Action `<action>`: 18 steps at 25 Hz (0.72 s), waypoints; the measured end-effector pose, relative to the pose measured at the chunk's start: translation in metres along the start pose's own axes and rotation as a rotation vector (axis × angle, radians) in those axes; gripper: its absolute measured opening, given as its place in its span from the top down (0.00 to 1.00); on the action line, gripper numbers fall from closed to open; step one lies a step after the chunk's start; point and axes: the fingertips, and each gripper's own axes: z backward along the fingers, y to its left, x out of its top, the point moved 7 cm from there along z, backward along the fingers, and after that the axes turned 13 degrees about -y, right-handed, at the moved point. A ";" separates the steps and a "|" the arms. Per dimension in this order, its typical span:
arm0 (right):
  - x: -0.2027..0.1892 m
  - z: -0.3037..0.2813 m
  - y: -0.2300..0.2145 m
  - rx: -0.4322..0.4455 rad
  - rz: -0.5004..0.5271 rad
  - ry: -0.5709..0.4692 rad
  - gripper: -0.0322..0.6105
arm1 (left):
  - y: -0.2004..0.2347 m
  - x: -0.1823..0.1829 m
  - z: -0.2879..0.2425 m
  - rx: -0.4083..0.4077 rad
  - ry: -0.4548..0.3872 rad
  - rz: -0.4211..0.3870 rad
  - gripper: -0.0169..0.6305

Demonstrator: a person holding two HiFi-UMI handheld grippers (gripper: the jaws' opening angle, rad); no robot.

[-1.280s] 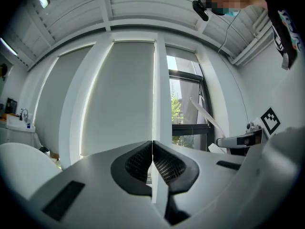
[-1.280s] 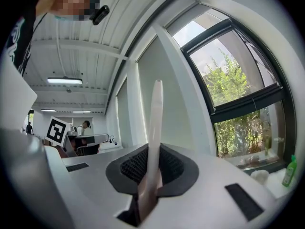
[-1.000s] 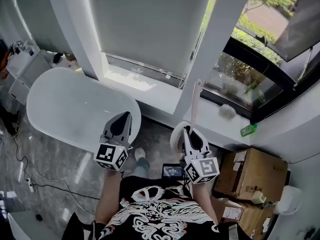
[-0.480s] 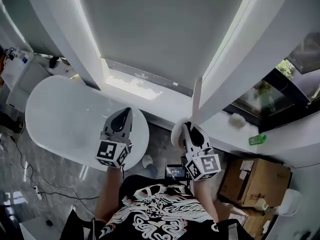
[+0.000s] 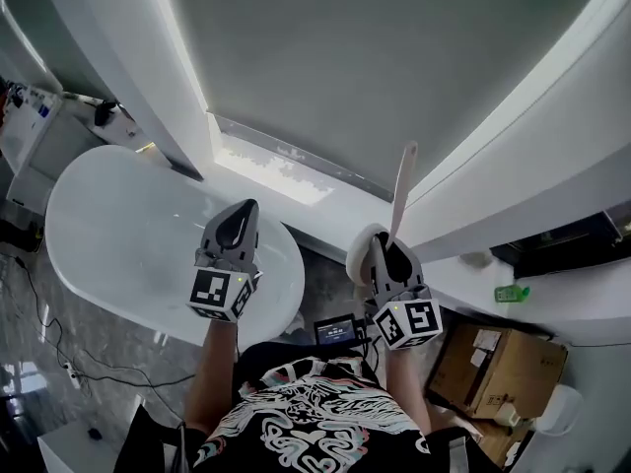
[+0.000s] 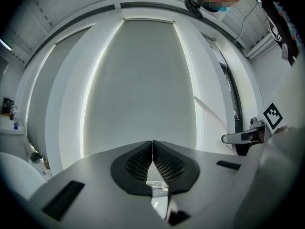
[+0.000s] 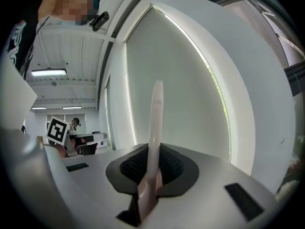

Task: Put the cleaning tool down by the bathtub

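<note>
The right gripper (image 7: 152, 168) is clamped on the pale handle of the cleaning tool (image 7: 155, 118), which sticks up past the jaws, held in the air off the right end of the bathtub (image 5: 118, 235). The left gripper (image 6: 152, 149) has its jaws pressed together on nothing, over that same end. A good set-down probably means lowering the tool to the floor just beside the bathtub before releasing. A cardboard box (image 5: 498, 353) stands further right of the bathtub, and a cable (image 5: 39, 308) trails along its near side.

Open floor (image 5: 321, 276) lies between bathtub (image 5: 138, 230) and window ledge (image 5: 286, 190).
</note>
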 end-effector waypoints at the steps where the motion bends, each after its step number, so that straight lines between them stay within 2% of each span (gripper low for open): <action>1: 0.000 -0.005 0.000 0.005 0.006 -0.001 0.86 | 0.005 -0.001 -0.002 0.008 -0.002 0.000 0.95; 11: -0.002 -0.044 0.005 0.069 0.020 -0.002 0.86 | 0.029 -0.003 -0.012 0.046 -0.017 -0.005 0.95; 18: -0.013 -0.079 0.002 0.145 0.016 0.001 0.86 | 0.048 -0.010 -0.028 0.089 -0.015 -0.017 0.95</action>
